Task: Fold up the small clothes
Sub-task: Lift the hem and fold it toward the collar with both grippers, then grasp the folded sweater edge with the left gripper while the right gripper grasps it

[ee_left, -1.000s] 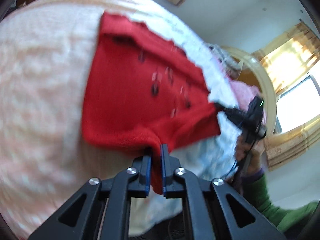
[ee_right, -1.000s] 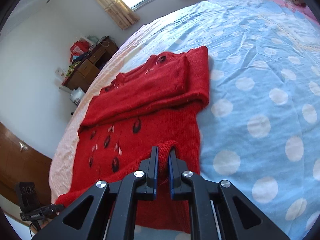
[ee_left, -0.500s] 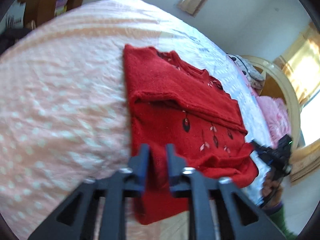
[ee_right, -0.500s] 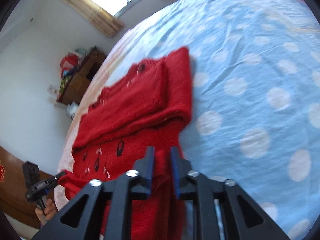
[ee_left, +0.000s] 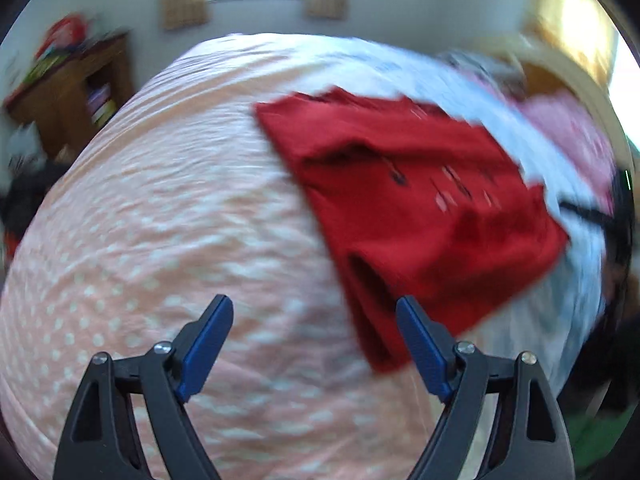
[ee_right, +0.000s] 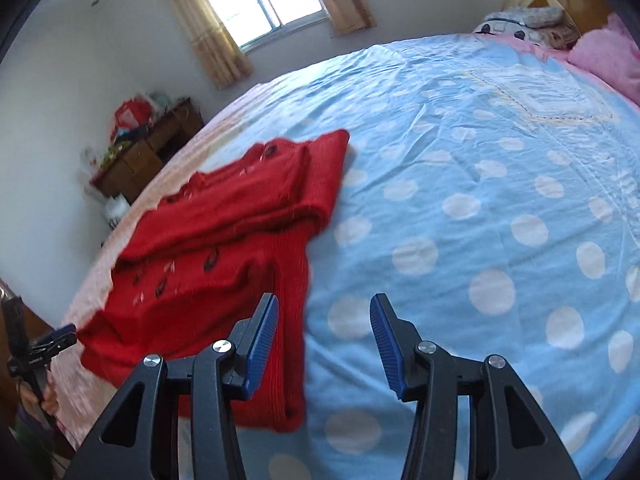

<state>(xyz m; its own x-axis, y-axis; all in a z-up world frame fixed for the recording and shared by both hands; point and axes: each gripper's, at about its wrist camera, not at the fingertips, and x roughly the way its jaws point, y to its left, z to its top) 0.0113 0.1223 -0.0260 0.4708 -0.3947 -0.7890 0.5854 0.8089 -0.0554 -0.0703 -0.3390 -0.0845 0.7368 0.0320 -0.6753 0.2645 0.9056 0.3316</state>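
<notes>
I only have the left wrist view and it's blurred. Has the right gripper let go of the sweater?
Observer: Yes. The right gripper has just been opening; its jaws stand apart, the sweater beside the left finger, not between them.
Operator: How does the sweater lie on that side?
Observer: Flat on the blue dotted sheet, its far part folded over the middle.
Operator: My left gripper?
Observer: The right view shows only its tip off the sweater's near left corner. Your own view shows the left gripper wide open, over the pink sheet.
</notes>
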